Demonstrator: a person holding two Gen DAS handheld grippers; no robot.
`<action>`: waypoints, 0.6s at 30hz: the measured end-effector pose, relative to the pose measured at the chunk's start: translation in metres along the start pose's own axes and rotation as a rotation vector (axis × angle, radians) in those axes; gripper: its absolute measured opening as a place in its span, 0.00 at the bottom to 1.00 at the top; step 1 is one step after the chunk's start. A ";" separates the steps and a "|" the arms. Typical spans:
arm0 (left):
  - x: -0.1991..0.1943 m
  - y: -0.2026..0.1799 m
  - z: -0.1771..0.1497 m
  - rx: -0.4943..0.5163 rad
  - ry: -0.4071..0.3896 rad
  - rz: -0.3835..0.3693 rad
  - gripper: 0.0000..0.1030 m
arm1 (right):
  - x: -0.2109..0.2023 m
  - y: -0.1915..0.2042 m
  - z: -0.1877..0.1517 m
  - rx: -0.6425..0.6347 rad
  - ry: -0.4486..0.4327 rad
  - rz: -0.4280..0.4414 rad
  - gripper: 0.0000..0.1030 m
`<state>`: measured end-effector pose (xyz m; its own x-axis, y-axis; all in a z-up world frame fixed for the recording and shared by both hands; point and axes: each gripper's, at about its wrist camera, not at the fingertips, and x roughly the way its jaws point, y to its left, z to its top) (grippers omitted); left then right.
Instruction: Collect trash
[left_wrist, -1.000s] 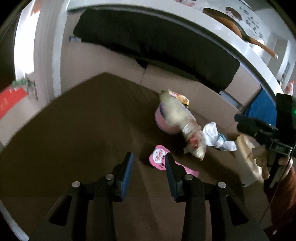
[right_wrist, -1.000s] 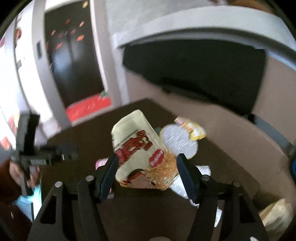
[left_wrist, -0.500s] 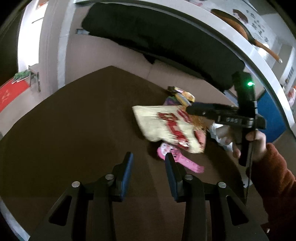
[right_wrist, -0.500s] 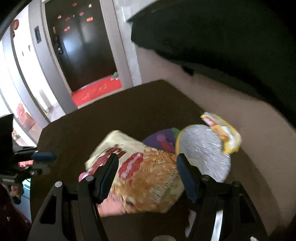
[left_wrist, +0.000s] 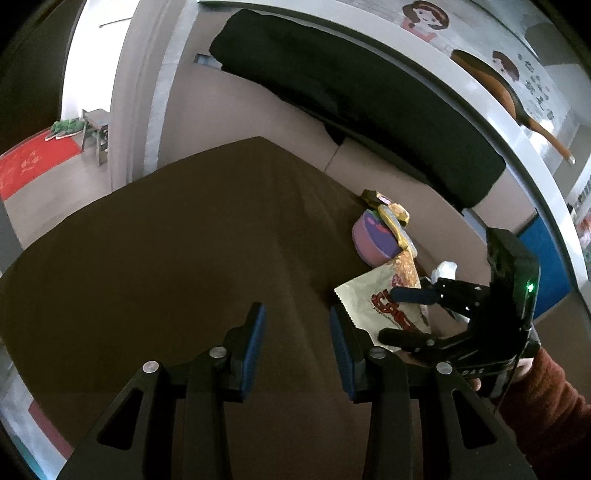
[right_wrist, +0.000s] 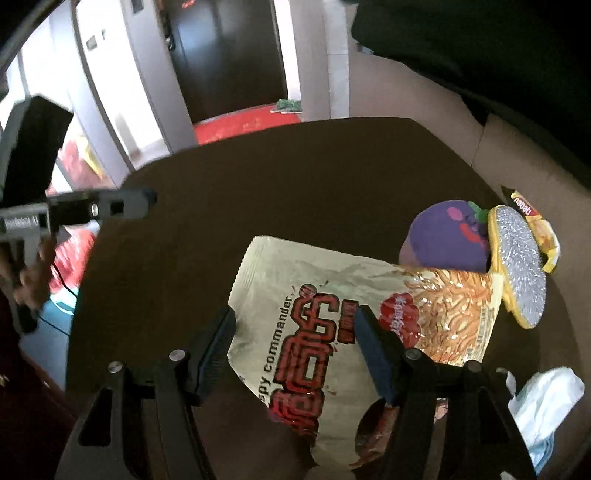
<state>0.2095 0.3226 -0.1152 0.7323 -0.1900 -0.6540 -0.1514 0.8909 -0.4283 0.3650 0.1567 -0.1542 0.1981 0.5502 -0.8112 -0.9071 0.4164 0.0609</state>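
A cream noodle snack bag (right_wrist: 332, 314) with red print lies flat on the dark brown table (right_wrist: 258, 199). My right gripper (right_wrist: 295, 339) is open, one finger on each side of the bag just above it. In the left wrist view the same bag (left_wrist: 376, 299) lies to the right, under the right gripper (left_wrist: 410, 314). My left gripper (left_wrist: 295, 332) is open and empty over bare table, left of the bag. A purple cup (right_wrist: 447, 236) with a peeled foil lid (right_wrist: 521, 266) stands behind the bag.
A yellow wrapper (right_wrist: 535, 225) lies past the cup. Crumpled white tissue (right_wrist: 543, 402) lies at the right near the table edge. A beige sofa with a black cushion (left_wrist: 351, 96) runs behind the table. A red mat (left_wrist: 29, 162) marks the doorway floor.
The right gripper carried the snack bag toward the left and lowered it flat onto the table; its jaws now stand apart around it. The left gripper stayed open over the table.
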 end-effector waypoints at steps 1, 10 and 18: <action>0.001 -0.002 -0.001 0.002 0.005 -0.005 0.37 | 0.001 0.002 -0.002 0.003 -0.001 -0.008 0.66; 0.053 -0.049 0.012 0.169 0.126 -0.171 0.41 | -0.052 -0.004 0.000 0.115 -0.150 -0.086 0.70; 0.073 -0.093 0.077 0.310 0.051 -0.285 0.43 | -0.120 -0.022 -0.074 0.276 -0.222 -0.287 0.70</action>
<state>0.3279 0.2579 -0.0750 0.6809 -0.4598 -0.5700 0.2648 0.8802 -0.3938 0.3337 0.0276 -0.1014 0.5288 0.5140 -0.6753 -0.6774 0.7350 0.0290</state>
